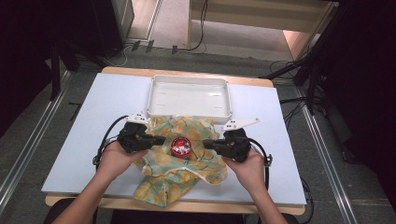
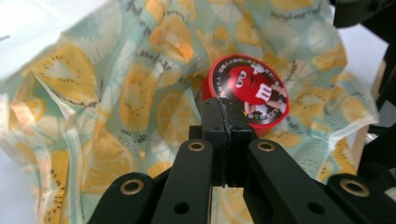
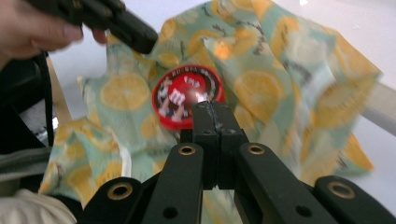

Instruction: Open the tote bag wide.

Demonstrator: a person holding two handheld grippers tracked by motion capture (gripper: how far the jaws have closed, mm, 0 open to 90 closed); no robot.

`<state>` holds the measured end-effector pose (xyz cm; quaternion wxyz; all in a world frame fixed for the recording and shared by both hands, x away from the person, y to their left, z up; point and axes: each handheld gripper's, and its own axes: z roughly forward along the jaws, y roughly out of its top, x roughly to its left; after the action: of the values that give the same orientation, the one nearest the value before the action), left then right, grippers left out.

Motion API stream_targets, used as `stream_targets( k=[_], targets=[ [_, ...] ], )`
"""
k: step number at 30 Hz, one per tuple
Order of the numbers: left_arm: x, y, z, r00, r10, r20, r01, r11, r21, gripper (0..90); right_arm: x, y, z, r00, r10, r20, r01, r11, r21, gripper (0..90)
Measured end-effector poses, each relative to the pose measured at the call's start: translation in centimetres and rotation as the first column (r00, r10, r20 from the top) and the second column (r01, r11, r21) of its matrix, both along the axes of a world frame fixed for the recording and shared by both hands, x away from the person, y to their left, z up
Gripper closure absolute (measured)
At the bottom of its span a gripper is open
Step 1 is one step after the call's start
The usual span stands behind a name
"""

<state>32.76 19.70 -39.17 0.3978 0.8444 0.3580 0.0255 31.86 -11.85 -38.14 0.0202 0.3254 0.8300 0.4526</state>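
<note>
Two grippers flank my red tin (image 1: pixel 180 146), which sits on the lemon-print cloth (image 1: pixel 187 175): left gripper (image 1: pixel 161 139) at its nine o'clock, right gripper (image 1: pixel 207 144) at three. Both have jaws pressed together on nothing, about equally near.

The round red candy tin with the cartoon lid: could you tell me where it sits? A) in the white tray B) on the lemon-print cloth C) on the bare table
B: the round red candy tin rests on the lemon-print cloth, in front of the white plastic tray.
</note>
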Motion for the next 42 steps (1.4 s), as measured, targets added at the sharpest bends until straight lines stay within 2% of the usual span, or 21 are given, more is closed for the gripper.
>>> stream_targets(
  k=[2,4,7,10,15,19,25,29,33,35,42],
  targets=[
    [-0.1,-0.2,-0.4,0.9999,-0.007,-0.008,0.007,1.0,0.0,90.0,0.8,1.0,0.0,0.9997,-0.008,-0.022,0.008,0.9999,0.008,90.0],
    [-0.3,-0.3,-0.8,0.9999,-0.005,-0.013,0.005,1.0,0.005,90.0,1.4,1.7,-0.1,1.0,0.001,-0.007,-0.001,0.9999,0.012,90.0],
    [-0.5,-0.2,-1.4,0.9997,-0.01,-0.023,0.01,0.9999,0.013,90.0,2.2,2.5,-0.5,1.0,-0.002,-0.007,0.002,1.0,-0.006,90.0],
    [-0.8,-0.3,-2.0,0.9991,-0.022,-0.036,0.023,0.9993,0.03,90.0,3.1,3.0,-1.4,0.9994,-0.015,-0.03,0.014,0.9994,-0.03,90.0],
    [-1.3,-0.5,-2.8,0.9978,-0.044,-0.05,0.046,0.9982,0.039,90.0,3.9,3.2,-2.5,0.9987,-0.034,-0.039,0.031,0.9975,-0.064,90.0],
    [-1.8,-0.7,-3.1,0.9965,-0.063,-0.056,0.065,0.9973,0.036,90.0,4.3,2.9,-3.2,0.9976,-0.046,-0.051,0.042,0.997,-0.065,90.0],
    [-2.2,-0.9,-4.5,0.9914,-0.092,-0.093,0.096,0.9943,0.046,90.0,5.0,2.9,-4.2,0.9965,-0.055,-0.063,0.051,0.9963,-0.07,90.0],
    [-2.6,-1.2,-5.2,0.989,-0.112,-0.097,0.117,0.9917,0.053,90.0,5.5,3.2,-5.0,0.9963,-0.056,-0.066,0.05,0.9949,-0.087,90.0],
    [-3.1,-1.5,-5.6,0.9874,-0.13,-0.091,0.135,0.9895,0.053,90.0,6.5,3.3,-6.0,0.9939,-0.067,-0.087,0.059,0.9941,-0.091,90.0],
    [-3.4,-1.6,-5.9,0.9866,-0.139,-0.085,0.145,0.9871,0.068,90.0,6.8,3.4,-6.3,0.993,-0.073,-0.093,0.064,0.9937,-0.092,90.0],
    [-4.1,-1.6,-6.5,0.9827,-0.161,-0.091,0.169,0.9824,0.08,90.0,7.9,3.8,-7.6,0.9923,-0.088,-0.087,0.077,0.9892,-0.125,90.0]
  ],
)
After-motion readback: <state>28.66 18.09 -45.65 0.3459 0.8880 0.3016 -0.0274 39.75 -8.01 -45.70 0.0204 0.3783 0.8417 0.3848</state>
